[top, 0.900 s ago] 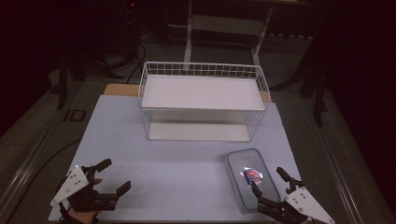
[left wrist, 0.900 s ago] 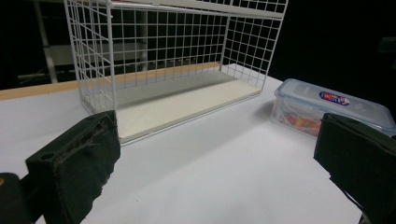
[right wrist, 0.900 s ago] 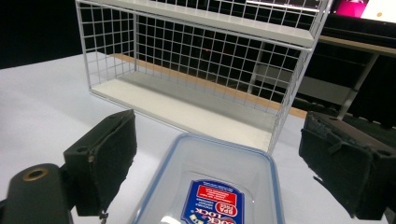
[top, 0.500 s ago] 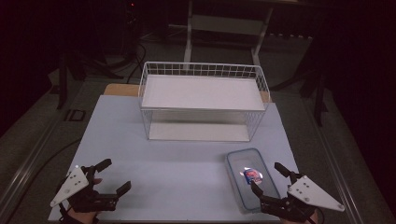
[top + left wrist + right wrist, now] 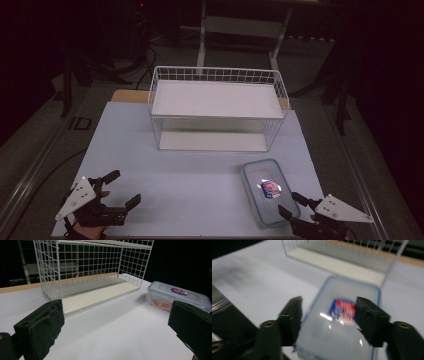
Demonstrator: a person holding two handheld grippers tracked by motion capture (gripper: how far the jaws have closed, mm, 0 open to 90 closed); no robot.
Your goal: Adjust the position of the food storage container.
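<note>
The left gripper [image 5: 120, 189] sat at the table's [image 5: 200, 175] near-left corner, its jaws spread wide with nothing between them. Ahead of it and to its right stood the white wire basket [image 5: 218, 107], and farther right lay the clear lidded container [image 5: 267, 190] (a red-and-blue label on its lid). The right gripper [image 5: 294, 204] was at the near-right corner, jaws parted and straddling the container's near end without visibly touching it; the basket stood beyond.

A white wire basket [image 5: 217, 107] stands on the table [image 5: 150, 165], a lidded plastic container [image 5: 267, 190] lying near it.
</note>
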